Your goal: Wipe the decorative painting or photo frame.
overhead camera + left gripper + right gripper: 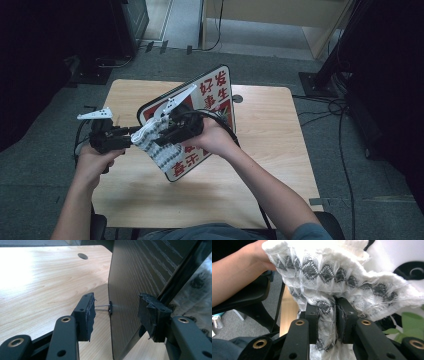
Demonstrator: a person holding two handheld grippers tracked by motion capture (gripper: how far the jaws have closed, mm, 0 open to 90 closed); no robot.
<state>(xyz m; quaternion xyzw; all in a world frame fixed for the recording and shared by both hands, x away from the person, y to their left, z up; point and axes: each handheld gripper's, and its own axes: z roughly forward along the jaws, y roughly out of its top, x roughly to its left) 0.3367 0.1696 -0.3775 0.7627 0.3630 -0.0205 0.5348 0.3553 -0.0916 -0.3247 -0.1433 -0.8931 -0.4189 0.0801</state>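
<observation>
One wooden counter [280, 150] takes up the middle of the high view, pale and bare toward 3 o'clock, with a small dark round hole [237, 98] near its far edge. Over its centre a flat board [217, 92] with red characters on white is held tilted, its top corner pointing to 12 o'clock; from the left gripper view its back [140, 272] is dark woodgrain (the edge runs nearly upright there). A white cloth [160, 145] with grey zigzag bands hangs across the board's lower part, toward 7 o'clock of it. The right hand-held gripper [172, 131] sits in front of the board and is clamped on that cloth: in the right gripper view its two black jaws pinch a bunched fold [325, 315] between them. The left hand-held gripper [131, 132], at 9 o'clock of the board, has its jaws spread wide, one on each side of the board's edge, neither pad [87, 315] touching it.
</observation>
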